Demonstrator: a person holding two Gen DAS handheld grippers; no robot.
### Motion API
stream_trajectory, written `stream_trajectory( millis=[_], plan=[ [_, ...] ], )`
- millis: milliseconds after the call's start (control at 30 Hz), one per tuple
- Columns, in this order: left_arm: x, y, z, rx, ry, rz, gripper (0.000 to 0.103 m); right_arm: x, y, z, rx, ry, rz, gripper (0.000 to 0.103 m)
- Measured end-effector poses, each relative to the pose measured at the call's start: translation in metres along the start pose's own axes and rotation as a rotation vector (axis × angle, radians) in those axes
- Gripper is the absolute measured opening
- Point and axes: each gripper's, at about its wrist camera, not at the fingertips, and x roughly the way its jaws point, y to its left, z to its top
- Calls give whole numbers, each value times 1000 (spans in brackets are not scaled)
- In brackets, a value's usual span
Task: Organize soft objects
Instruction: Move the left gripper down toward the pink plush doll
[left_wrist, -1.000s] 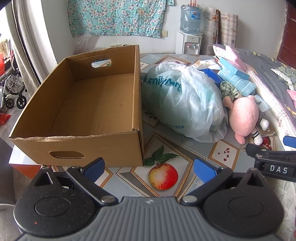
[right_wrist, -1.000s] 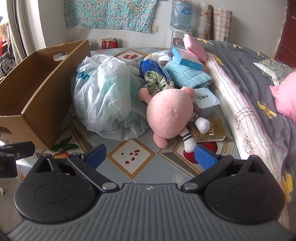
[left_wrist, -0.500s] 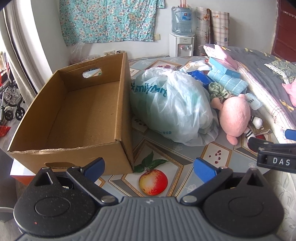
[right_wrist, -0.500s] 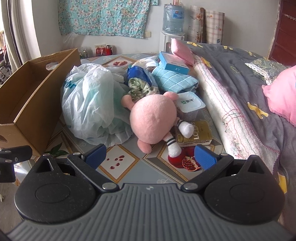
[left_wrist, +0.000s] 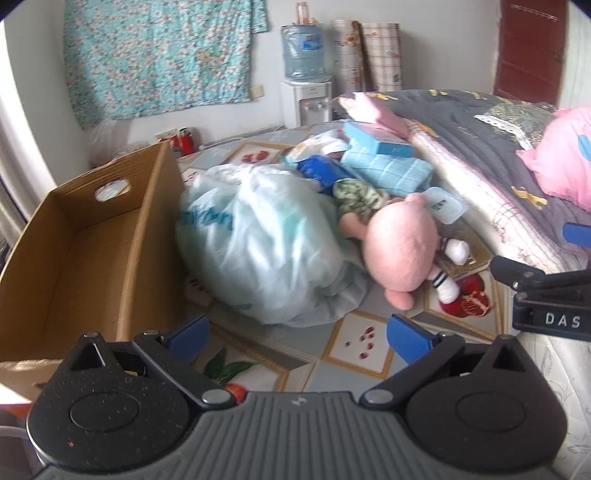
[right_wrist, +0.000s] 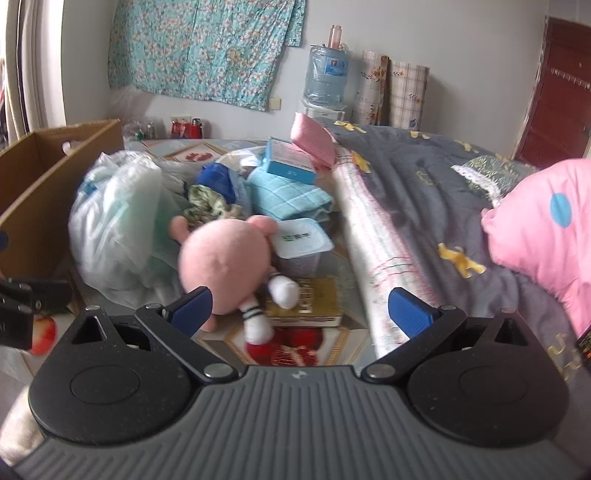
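Left claw (left_wrist: 298, 334): fingers spread wide, nothing between them, hovering above the patterned worktop (left_wrist: 354, 350) at the lower middle of the frame. Right claw (right_wrist: 300, 308): also spread wide and empty; its blue fingertips (right_wrist: 194, 304) frame the lower part of the pink plush toy (right_wrist: 225, 266) without clear contact.

The pink plush toy (left_wrist: 400, 254) lies on the worktop at frame centre-right in the left view, head toward the camera, striped legs with white feet pointing to the lower right. It touches the pale plastic bag (left_wrist: 266, 243) on its left. A white lidded tub (right_wrist: 303, 240) sits just beside the toy's upper right, and a gold tin (right_wrist: 306, 302) lies under the toy's legs.

Behind the toy: a green patterned fabric bundle (right_wrist: 207, 205), a blue packet (right_wrist: 218, 181), a light blue checked cloth (right_wrist: 288, 194) with a light blue box (right_wrist: 288, 162) on top.

The cardboard box (left_wrist: 92, 251) stands open at the left of the frame, touching or just beside the bag; its interior looks empty as far as visible.

A bed with a grey quilt (right_wrist: 424, 192) fills the right side; a pink pillow (right_wrist: 546, 229) rests on it at the right edge. The other claw's body, marked "DAS", shows at the right edge of the left view.
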Motion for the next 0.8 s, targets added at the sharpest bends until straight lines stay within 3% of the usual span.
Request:
stream_trajectory(
  millis=[167, 333, 467, 633, 700, 800],
  plan=[
    [17, -21, 8, 39, -54, -58, 103, 11, -25, 3, 52, 15, 26, 102],
    [41, -35, 15, 21, -45, -150, 102, 32, -43, 21, 111, 33, 97, 102],
    [56, -43, 17, 23, -44, -196, 93, 59, -47, 39, 145, 65, 202, 101],
    [70, -51, 19, 27, -57, -232, 79, 96, -33, 51, 156, 141, 326, 83],
    [75, -55, 20, 41, -62, -239, 69, 109, -26, 53, 143, 171, 352, 71],
    [82, -60, 21, 54, -55, -244, 59, 127, -18, 55, 133, 203, 381, 61]
  ],
)
